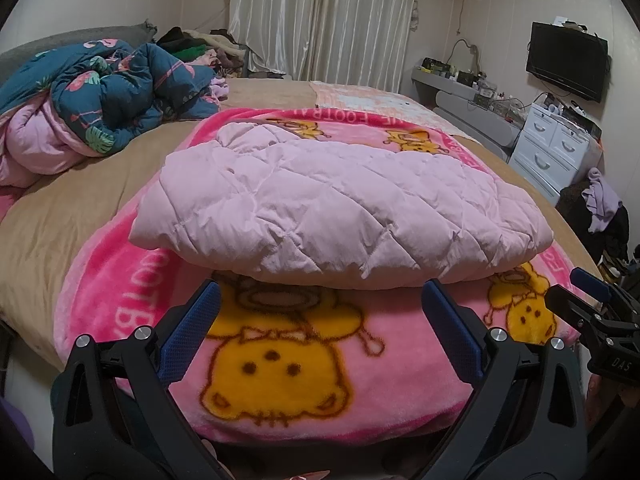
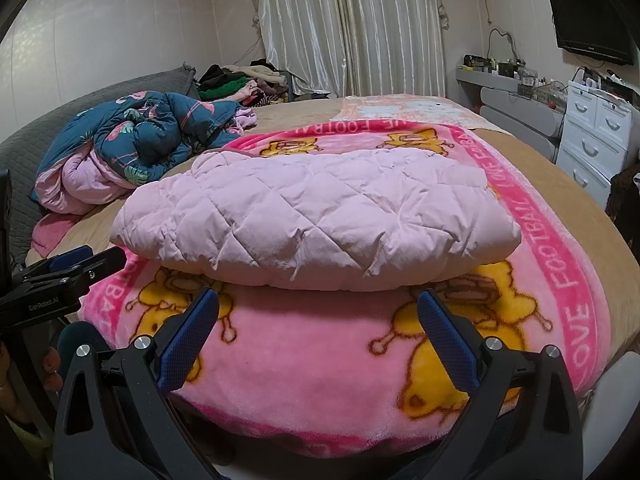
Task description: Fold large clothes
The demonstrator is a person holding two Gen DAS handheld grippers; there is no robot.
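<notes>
A pale pink quilted garment [image 1: 332, 208] lies folded into a thick pad on a pink cartoon blanket [image 1: 280, 364] on the bed; it also shows in the right wrist view [image 2: 316, 220]. My left gripper [image 1: 320, 300] is open and empty, just short of the garment's near edge. My right gripper [image 2: 318, 308] is open and empty too, near the same edge, over the blanket [image 2: 304, 364]. The right gripper shows at the right edge of the left wrist view [image 1: 592, 312], and the left gripper shows at the left edge of the right wrist view [image 2: 72, 276].
A crumpled teal flamingo quilt [image 1: 120, 92] lies at the bed's far left. A clothes pile [image 1: 200, 46] sits by the curtains. White drawers [image 1: 556, 144], a cluttered shelf and a wall TV [image 1: 568, 60] are on the right. The tan bedsheet [image 1: 52, 216] surrounds the blanket.
</notes>
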